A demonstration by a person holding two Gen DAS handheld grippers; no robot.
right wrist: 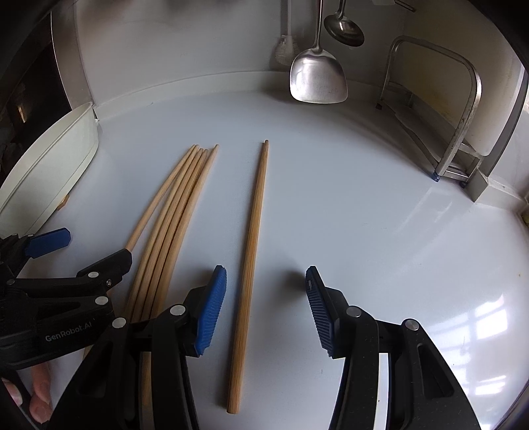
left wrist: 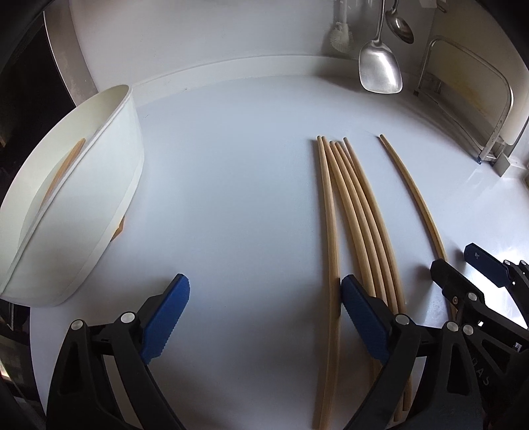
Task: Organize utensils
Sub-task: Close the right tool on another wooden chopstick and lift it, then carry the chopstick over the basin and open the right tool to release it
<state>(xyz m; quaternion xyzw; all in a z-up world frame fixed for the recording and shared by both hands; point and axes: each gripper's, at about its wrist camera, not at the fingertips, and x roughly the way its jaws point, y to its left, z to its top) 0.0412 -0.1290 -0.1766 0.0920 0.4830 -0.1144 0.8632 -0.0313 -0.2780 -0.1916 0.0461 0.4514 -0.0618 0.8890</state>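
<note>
Several wooden chopsticks (left wrist: 357,211) lie bunched on the white counter, with a single chopstick (left wrist: 413,195) apart to their right. My left gripper (left wrist: 264,297) is open and empty, low over the counter; its right finger sits among the bunch. A white tray (left wrist: 109,185) at the left holds one chopstick (left wrist: 64,168). In the right wrist view my right gripper (right wrist: 266,287) is open, and the single chopstick (right wrist: 251,258) lies between its fingers, nearer the left one. The bunch (right wrist: 172,215) lies to its left, beside the left gripper (right wrist: 86,254).
A metal spatula (right wrist: 317,76), a ladle (right wrist: 345,28) and a brush (right wrist: 286,49) hang on the back wall. A metal rack with a cutting board (right wrist: 463,109) stands at the right. The white tray (right wrist: 56,158) sits at the counter's left edge.
</note>
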